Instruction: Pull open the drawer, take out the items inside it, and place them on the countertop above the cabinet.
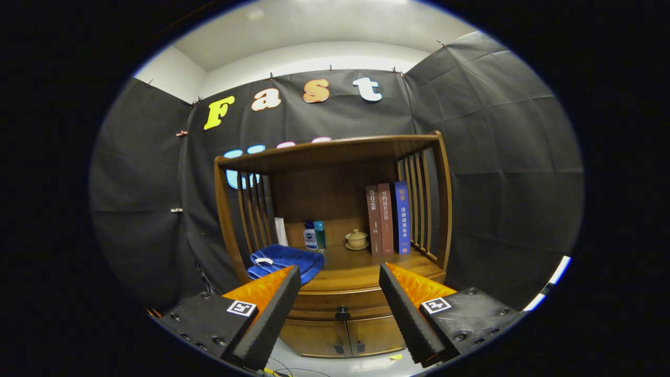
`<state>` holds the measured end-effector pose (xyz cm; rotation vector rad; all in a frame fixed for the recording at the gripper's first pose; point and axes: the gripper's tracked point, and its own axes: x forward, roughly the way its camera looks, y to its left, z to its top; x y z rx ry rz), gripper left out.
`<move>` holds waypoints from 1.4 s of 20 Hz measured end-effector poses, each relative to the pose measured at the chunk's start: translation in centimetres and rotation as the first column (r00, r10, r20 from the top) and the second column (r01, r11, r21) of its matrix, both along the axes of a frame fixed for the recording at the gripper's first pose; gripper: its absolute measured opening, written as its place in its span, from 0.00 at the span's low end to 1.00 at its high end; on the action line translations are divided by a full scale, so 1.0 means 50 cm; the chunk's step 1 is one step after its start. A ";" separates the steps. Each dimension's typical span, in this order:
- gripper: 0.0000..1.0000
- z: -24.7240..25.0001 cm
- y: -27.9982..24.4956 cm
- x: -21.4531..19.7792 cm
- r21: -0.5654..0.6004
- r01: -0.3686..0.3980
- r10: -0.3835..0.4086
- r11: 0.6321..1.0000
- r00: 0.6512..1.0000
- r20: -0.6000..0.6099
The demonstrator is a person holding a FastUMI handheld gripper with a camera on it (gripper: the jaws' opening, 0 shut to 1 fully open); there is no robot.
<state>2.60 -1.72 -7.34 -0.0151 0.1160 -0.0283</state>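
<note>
A wooden cabinet [335, 209] stands ahead against the booth wall. Its drawer [343, 301] is shut, and its dark knob [342, 312] sits between my fingers, some way beyond them. My gripper [340, 285] is open, with nothing between its black foam pads [272, 309]. The countertop [361, 269] above the drawer holds a folded blue towel [285, 261] on the left. What lies inside the drawer is hidden.
On the countertop stand two small bottles [314, 235], a small lidded pot [357, 239] and three upright books [387, 217] at the right. Slatted sides and a top shelf [330, 149] enclose it. Two small doors [340, 335] sit below the drawer. Cables lie on the pale floor [293, 366].
</note>
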 end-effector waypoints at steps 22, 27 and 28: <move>0.79 -0.522 -0.037 0.240 -0.007 0.034 -0.034 0.999 0.915 -0.403; 0.55 -0.554 -0.047 0.240 -0.028 0.045 -0.053 0.999 0.889 -0.456; 0.51 -0.568 -0.049 0.256 -0.029 0.048 -0.056 0.998 0.891 -0.451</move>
